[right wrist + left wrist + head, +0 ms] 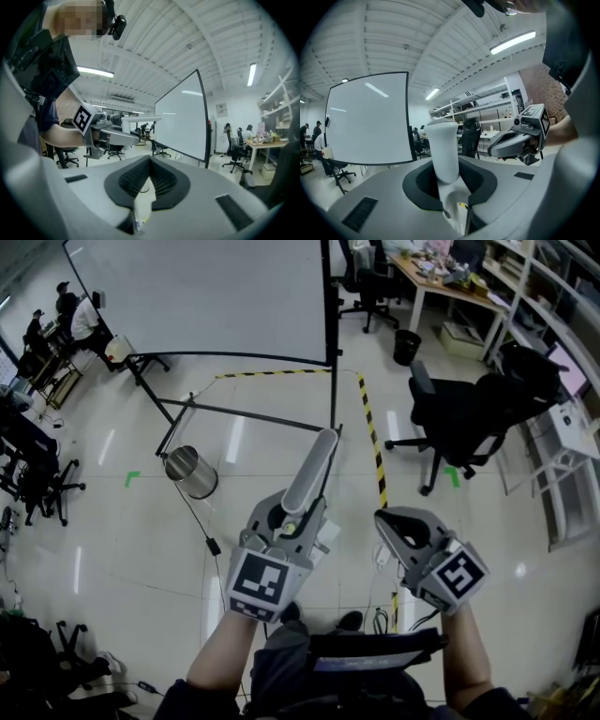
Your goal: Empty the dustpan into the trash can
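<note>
My left gripper (286,512) is shut on the pale grey dustpan handle (312,470), which points up and away from me. In the left gripper view the handle (443,150) stands upright between the jaws (449,187). The pan itself is hidden. A shiny metal trash can (192,472) stands on the floor ahead and to the left of the left gripper, well apart from it. My right gripper (386,518) hovers beside the left one with its jaws together and nothing seen in them (143,190).
A large whiteboard on a black stand (202,296) is just behind the can. A black office chair (459,418) sits to the right. Yellow-black tape (373,437) and a cable (202,521) run across the floor. People sit at desks far left (70,320).
</note>
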Demonstrator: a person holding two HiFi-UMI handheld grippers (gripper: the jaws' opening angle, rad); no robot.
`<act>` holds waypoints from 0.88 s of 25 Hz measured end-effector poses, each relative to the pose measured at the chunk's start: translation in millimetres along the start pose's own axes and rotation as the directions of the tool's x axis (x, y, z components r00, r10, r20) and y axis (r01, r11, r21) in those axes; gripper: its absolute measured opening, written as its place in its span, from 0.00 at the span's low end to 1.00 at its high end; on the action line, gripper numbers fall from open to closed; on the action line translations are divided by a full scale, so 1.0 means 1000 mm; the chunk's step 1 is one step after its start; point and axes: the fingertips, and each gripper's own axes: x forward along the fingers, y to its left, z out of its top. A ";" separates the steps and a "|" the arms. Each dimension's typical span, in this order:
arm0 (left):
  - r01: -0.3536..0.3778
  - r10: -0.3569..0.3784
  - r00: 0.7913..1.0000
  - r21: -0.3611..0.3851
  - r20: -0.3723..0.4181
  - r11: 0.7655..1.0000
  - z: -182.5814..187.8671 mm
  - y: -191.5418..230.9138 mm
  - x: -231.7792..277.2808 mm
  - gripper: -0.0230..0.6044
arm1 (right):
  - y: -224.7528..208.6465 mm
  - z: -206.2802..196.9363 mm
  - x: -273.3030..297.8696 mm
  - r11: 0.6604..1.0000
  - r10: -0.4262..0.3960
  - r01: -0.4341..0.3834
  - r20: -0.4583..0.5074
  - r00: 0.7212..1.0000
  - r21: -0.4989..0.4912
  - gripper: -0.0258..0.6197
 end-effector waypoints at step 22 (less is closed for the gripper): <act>-0.007 0.006 1.000 0.063 0.017 0.998 -0.011 0.128 -0.081 0.14 | 0.063 0.065 0.151 0.994 0.046 -0.044 0.023 0.999 -0.096 0.06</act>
